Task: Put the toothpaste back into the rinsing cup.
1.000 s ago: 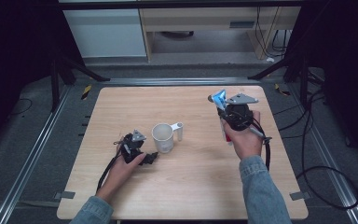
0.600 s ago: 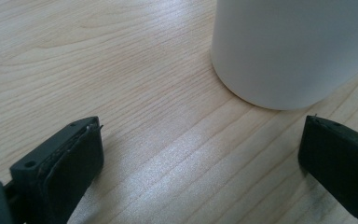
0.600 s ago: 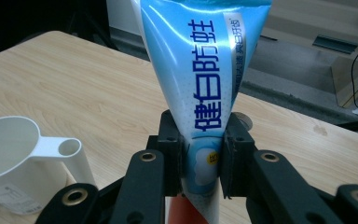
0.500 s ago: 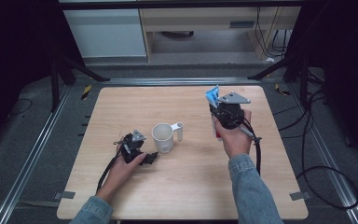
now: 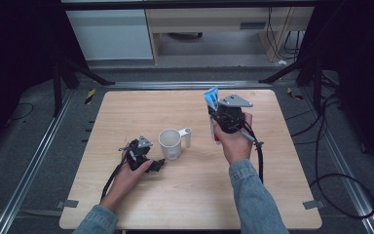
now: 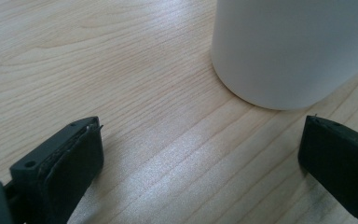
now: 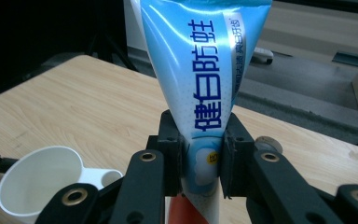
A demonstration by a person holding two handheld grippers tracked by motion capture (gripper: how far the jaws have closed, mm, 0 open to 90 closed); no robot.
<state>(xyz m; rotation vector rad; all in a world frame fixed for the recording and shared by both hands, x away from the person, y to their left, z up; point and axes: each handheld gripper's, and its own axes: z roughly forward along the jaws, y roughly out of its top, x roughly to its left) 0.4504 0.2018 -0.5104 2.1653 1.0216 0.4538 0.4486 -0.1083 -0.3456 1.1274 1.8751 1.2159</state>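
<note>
Mug (image 5: 170, 144) between grippers — right (image 7: 200, 154) clamps toothpaste tube (image 7: 205, 70)

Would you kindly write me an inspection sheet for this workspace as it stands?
Surface: wooden table, bare apart from the cup.
Job's things: white cup upright, handle toward the right gripper; blue tube held off the table.
Clutter: nothing seen.
Grippers: left gripper open beside the cup; right gripper shut on the tube.
Cables: one trails from each gripper toward the person.
Surroundings: dark floor, metal rails, cabinets behind.
</note>
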